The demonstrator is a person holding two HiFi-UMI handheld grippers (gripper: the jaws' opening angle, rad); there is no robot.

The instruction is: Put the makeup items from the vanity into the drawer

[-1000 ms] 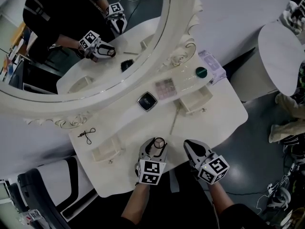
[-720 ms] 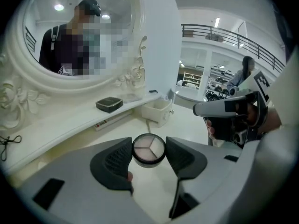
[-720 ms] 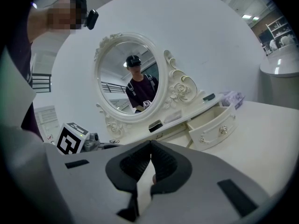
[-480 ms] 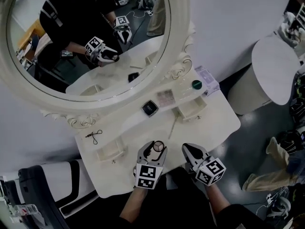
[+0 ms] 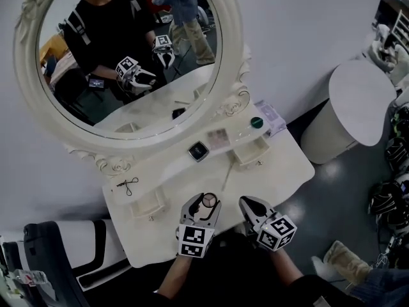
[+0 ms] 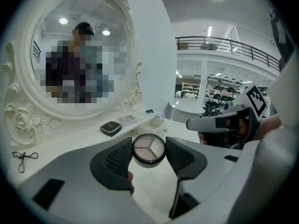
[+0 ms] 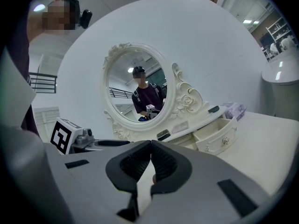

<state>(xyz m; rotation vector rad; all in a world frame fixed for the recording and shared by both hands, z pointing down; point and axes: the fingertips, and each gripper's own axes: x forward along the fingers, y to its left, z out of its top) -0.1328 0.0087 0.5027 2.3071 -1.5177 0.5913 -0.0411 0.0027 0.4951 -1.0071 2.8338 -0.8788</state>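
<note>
My left gripper (image 5: 204,204) (image 6: 148,143) is shut on a round compact (image 5: 209,201) (image 6: 148,151) with a three-part powder face, held above the front of the white vanity (image 5: 166,235). Beside it on the right, my right gripper (image 5: 250,206) (image 7: 150,146) is shut with nothing in it. On the shelf under the mirror lie a black square compact (image 5: 198,151) (image 6: 111,128) (image 7: 163,135), a pink palette (image 5: 218,138) and a green round jar (image 5: 256,122). The right drawer (image 5: 250,152) (image 7: 217,132) stands open. A thin pencil (image 5: 226,178) lies on the tabletop.
A second small drawer (image 5: 148,203) is open at the left, with a black cord (image 5: 128,185) (image 6: 22,156) behind it. A lilac box (image 5: 271,116) sits at the shelf's right end. The oval mirror (image 5: 128,62) rises behind. A round white table (image 5: 361,98) stands to the right.
The head view has pulled back and shows more of the mirror. Both grippers stay where they were over the vanity's front, the left still holding the round compact.
</note>
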